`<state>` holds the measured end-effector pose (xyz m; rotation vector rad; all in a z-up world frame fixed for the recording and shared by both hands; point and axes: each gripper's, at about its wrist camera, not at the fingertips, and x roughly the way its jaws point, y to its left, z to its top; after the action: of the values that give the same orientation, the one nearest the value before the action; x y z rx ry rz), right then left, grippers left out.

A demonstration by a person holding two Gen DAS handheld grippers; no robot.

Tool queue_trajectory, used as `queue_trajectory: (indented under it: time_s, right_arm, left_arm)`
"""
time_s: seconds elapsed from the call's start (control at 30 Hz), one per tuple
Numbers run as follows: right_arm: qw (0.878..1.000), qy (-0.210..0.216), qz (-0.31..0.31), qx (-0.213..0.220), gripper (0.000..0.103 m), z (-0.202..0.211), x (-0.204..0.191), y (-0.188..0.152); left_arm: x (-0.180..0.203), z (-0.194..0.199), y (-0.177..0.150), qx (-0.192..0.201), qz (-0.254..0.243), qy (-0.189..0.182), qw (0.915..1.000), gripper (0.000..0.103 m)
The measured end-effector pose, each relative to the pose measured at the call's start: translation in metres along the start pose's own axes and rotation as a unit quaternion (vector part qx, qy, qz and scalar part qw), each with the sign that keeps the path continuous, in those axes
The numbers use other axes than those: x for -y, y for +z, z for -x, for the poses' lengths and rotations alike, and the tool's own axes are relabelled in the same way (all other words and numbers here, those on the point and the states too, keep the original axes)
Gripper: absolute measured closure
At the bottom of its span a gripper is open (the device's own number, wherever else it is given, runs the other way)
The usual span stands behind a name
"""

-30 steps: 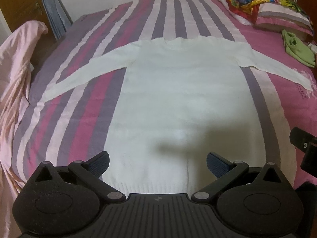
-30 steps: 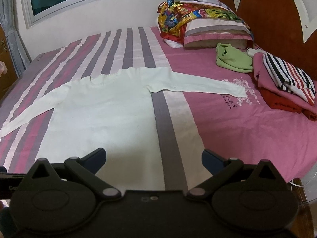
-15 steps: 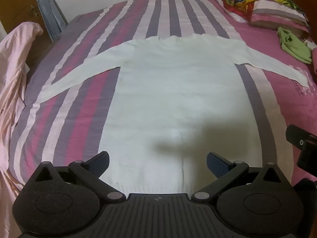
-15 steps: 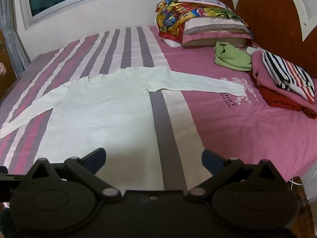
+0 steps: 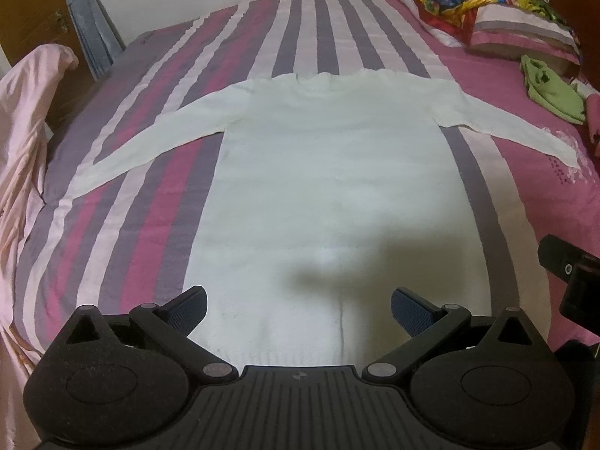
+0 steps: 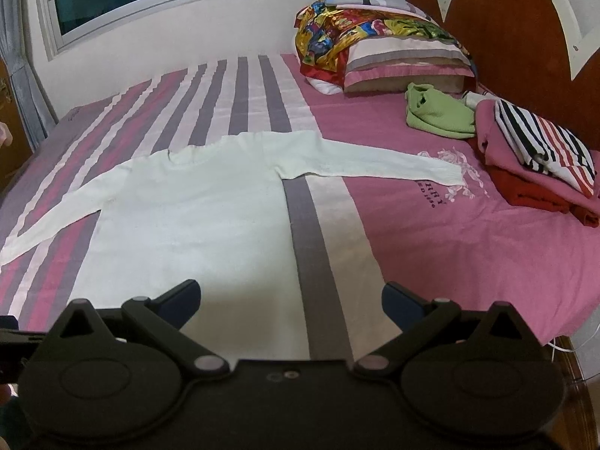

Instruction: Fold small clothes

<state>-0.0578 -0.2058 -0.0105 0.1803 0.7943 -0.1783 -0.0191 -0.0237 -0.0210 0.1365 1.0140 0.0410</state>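
A white long-sleeved sweater (image 5: 330, 172) lies flat on the striped bed, both sleeves spread out sideways, hem toward me. It also shows in the right wrist view (image 6: 195, 210), with its right sleeve (image 6: 371, 165) stretched over the pink sheet. My left gripper (image 5: 298, 302) is open and empty, hovering over the sweater's hem. My right gripper (image 6: 290, 296) is open and empty, above the sweater's lower right edge. A corner of the right gripper (image 5: 570, 273) shows at the right edge of the left wrist view.
A green garment (image 6: 438, 112) and a stack of folded clothes (image 6: 540, 153) lie at the right by the wooden headboard (image 6: 525, 26). Pillows with a colourful cloth (image 6: 375, 45) sit at the bed's head. A pink blanket (image 5: 26, 142) hangs at the left bed edge.
Both grippers have drawn back and lifted slightly, so the sweater sits a little farther away in both views. Both stay open. The sweater has not moved.
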Motion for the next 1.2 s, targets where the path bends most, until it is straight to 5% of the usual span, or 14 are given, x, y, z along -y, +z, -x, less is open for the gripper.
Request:
queue_trajectory:
  time_s: [1.2]
  right_arm:
    - [1.0, -0.022, -0.008, 0.008, 0.0, -0.034, 0.012, 0.017]
  left_arm:
    - [-0.003, -0.046, 0.039, 0.001, 0.021, -0.011, 0.9997, 0.0]
